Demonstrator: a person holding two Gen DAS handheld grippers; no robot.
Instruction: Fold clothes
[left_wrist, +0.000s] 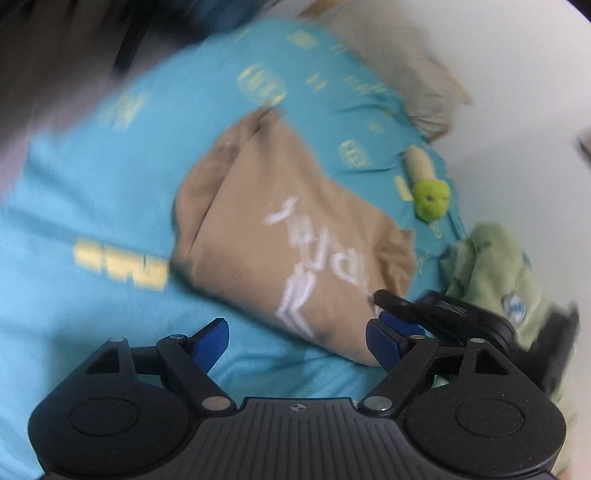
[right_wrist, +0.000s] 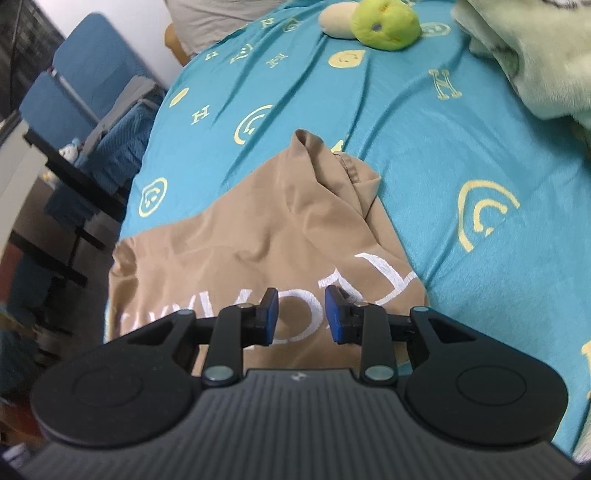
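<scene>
A tan shirt (left_wrist: 288, 229) with white lettering lies partly folded on a teal bedspread (left_wrist: 92, 192); this view is blurred. My left gripper (left_wrist: 299, 343) hovers over the shirt's near edge, its jaws wide open with nothing between them. The black body of the other gripper (left_wrist: 450, 310) reaches in from the right at the shirt's corner. In the right wrist view the tan shirt (right_wrist: 258, 236) has a rumpled sleeve bunched at its far end. My right gripper (right_wrist: 301, 314) stands just above the lettering, its pads a short gap apart and not pinching the cloth.
A green plush toy (right_wrist: 384, 24) and a pale green blanket (right_wrist: 535, 55) lie on the teal bedspread (right_wrist: 424, 166) beyond the shirt. A grey pillow (left_wrist: 406, 62) sits at the head by the white wall. Blue chairs (right_wrist: 74, 81) stand off the bed's left edge.
</scene>
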